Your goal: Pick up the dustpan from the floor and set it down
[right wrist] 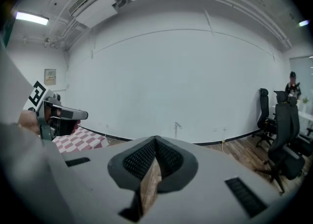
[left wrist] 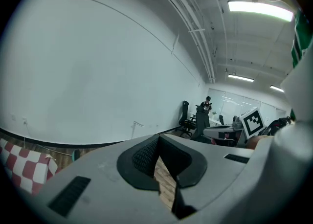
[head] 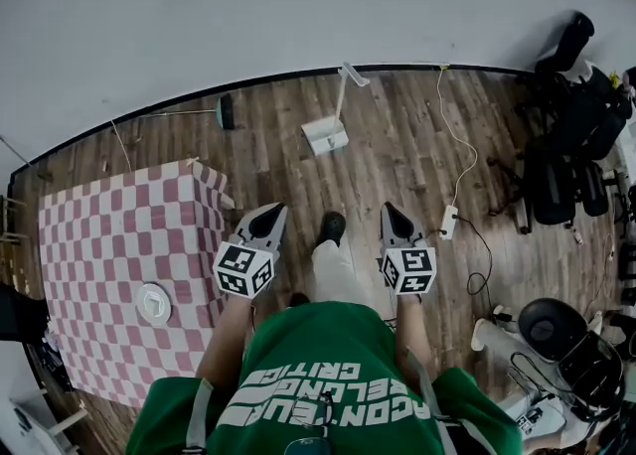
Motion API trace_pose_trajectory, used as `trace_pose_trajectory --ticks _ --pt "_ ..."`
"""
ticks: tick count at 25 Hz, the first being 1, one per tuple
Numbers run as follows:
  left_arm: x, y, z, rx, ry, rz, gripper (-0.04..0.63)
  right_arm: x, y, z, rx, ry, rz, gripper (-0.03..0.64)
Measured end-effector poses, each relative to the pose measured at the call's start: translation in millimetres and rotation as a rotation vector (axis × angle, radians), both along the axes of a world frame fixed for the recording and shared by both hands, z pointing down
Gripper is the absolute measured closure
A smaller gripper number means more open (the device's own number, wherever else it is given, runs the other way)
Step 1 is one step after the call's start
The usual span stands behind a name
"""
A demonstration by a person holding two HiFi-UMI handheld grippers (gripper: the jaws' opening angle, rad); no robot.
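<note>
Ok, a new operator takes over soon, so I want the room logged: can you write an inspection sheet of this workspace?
Surface: wood plank floor.
Job's things: white dustpan stands on the floor near the wall, handle upright, untouched.
Clutter: checked-cloth table at left, bearing a white round object.
Grippers: left gripper and right gripper both shut, empty, short of the dustpan.
Cables: white cable runs from the wall to a power strip.
Surroundings: white wall; black office chairs at right.
</note>
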State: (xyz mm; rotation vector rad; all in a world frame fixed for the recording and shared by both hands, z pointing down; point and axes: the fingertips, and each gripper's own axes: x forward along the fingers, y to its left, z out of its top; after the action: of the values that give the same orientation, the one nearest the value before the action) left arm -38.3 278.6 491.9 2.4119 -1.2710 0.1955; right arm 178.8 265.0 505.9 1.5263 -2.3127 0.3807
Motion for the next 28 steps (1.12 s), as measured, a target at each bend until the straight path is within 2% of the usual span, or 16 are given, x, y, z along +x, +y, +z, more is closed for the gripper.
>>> trace_pose_trajectory --ticks 4,14,20,28 --pt "11 -65 -9 -0.012 -0.002 -0.018 0.600 6 -65 -4 -0.001 0.003 -0.037 0.609" --pt "50 -204 -17 -0.007 -0.023 -0.013 0.600 36 -199 -2 -0.010 -0.012 -0.054 0.609" --pt "56 -263 -10 -0.012 -0.030 -0.034 0.600 38 -262 0 -0.015 -0.009 -0.090 0.609" --pt "57 -316 -1 -0.011 -0.034 -0.063 0.600 43 -326 14 -0.041 -0.012 -0.153 0.609"
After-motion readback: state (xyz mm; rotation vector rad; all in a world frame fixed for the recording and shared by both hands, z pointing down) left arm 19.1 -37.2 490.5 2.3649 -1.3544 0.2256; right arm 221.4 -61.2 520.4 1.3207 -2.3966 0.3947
